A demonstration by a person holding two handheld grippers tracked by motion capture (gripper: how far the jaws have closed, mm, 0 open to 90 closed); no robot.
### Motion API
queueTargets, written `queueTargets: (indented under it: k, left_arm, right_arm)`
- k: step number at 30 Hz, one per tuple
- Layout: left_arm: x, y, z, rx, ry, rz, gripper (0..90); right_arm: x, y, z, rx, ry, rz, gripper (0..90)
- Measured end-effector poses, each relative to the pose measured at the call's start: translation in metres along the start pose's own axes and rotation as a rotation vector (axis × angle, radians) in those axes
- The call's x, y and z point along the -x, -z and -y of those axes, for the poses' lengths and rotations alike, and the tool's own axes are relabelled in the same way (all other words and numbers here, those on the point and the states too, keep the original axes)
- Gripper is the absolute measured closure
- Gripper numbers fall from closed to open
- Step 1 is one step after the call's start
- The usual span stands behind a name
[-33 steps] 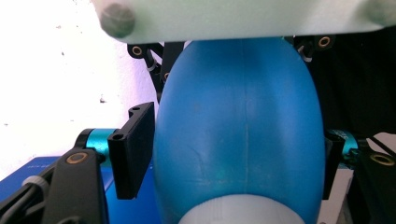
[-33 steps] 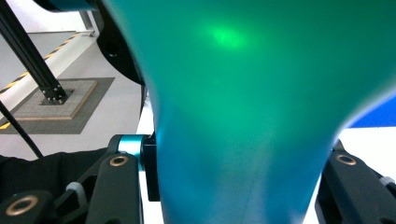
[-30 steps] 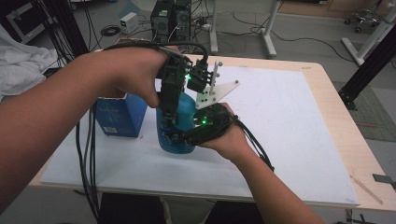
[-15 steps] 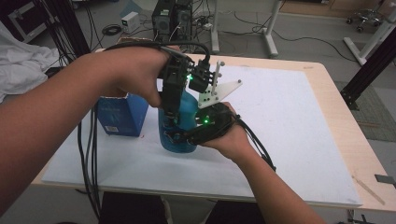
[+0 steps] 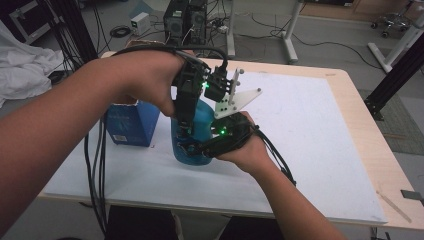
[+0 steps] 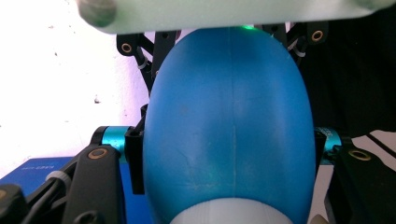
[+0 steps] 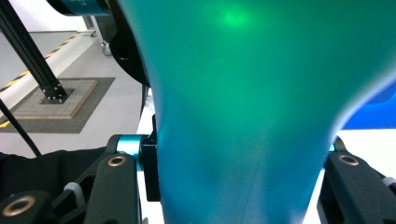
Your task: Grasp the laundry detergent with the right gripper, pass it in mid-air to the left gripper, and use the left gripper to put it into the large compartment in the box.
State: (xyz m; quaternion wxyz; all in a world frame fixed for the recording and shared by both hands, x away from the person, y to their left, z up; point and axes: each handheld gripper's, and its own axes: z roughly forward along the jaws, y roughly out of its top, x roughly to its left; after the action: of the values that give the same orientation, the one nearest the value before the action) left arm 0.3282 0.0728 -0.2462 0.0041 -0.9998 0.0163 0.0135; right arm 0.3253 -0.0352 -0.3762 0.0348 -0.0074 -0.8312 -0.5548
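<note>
A blue plastic bottle (image 5: 199, 125) stands on the white table top (image 5: 310, 135) near its left side. My left gripper (image 5: 186, 132) reaches down from above, shut on the bottle's upper body (image 6: 229, 130), with both pads pressing its sides. My right gripper (image 5: 192, 148) comes in low from the right and is shut on the bottle's lower part (image 7: 243, 116). Its jaws have just eased open a touch, and the bottle is still clamped between them.
A blue carton (image 5: 132, 122) stands just left of the bottle. Black cables (image 5: 97, 170) hang over the table's front left edge. The grey three-cornered plate (image 5: 235, 97) sticks up behind the bottle. White table surface stretches to the right.
</note>
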Motion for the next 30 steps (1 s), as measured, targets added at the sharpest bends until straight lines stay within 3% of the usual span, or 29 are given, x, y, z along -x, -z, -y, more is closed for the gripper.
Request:
queueTargets:
  k: [4, 8, 13, 30]
  left_arm:
    - [-0.001, -0.002, -0.002, -0.004, 0.005, 0.005, 39.5]
    - [-0.002, -0.003, -0.003, -0.016, 0.006, 0.003, 39.5]
    - [-0.004, -0.001, 0.000, -0.012, 0.026, 0.005, 39.5]
    - [-0.013, 0.014, 0.007, -0.026, 0.086, 0.017, 39.4]
  right_arm:
    - [-0.001, 0.001, 0.000, -0.014, -0.008, 0.004, 42.9]
    - [0.000, 0.007, 0.000, -0.013, -0.026, 0.015, 31.3]
    - [-0.002, 0.019, 0.004, -0.075, -0.016, 0.032, 22.7]
    - [0.001, 0.073, -0.004, -0.206, -0.002, 0.102, 13.6]
